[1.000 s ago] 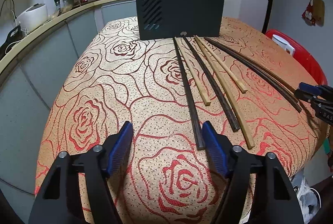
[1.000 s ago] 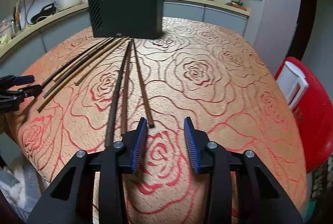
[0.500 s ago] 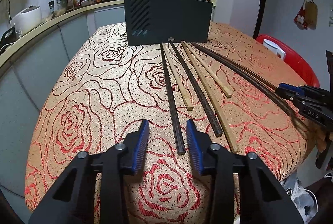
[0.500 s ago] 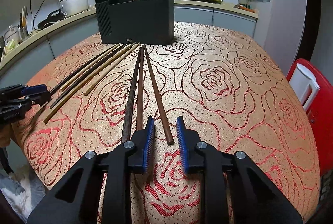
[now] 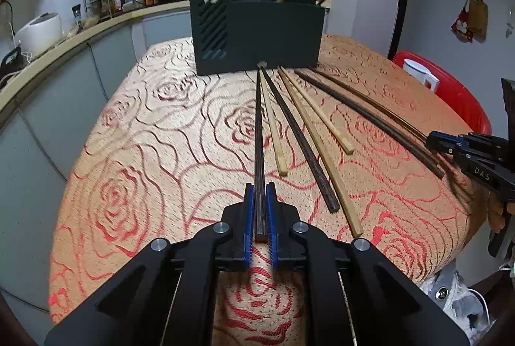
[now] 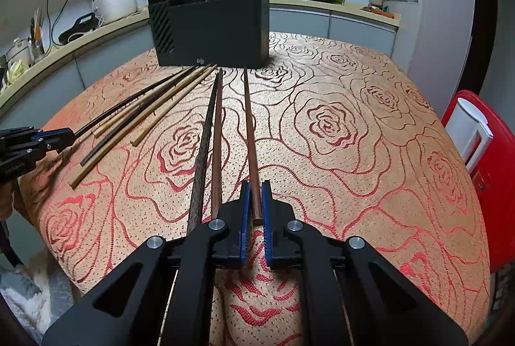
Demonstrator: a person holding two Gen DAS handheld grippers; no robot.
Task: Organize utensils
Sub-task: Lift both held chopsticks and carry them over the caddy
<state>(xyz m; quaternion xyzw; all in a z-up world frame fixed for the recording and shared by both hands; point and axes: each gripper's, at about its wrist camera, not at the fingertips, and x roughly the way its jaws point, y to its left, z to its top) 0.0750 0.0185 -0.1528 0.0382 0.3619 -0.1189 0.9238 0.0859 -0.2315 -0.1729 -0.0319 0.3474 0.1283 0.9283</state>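
Both grippers are closed on chopsticks at the near edge of the counter [image 5: 135,127]. The left gripper [image 5: 260,214] pinches the near end of a dark chopstick [image 5: 258,133]; the right gripper [image 6: 253,207] pinches the near end of a reddish-brown chopstick [image 6: 250,127]. In each view the pads sit flush against the shaft.

Governing relation: each held stick runs straight away from its gripper, long axis aimed at the dark holder [image 5: 257,33] standing at the far edge. The far tips lie on the cloth just short of the holder's front wall. Judgement: the holder opens upward, so each stick must be raised and tipped before it can drop in; a grip at the extreme end leaves a long unsupported length that may swing.

The left gripper has the outermost stick on the left; the right has the outermost on the right. Neither hand appears nearer the holder.

Loose sticks [image 5: 309,133] fan between the two, pale bamboo and dark wood, square-ended, slender and rigid. Two sticks [image 6: 212,133] lie just beside the right-hand one. Two more stand tilted in the holder.

The holder is matt, box-shaped, with a slatted side panel. The cloth is woven, rose-patterned, textured; friction looks fair.
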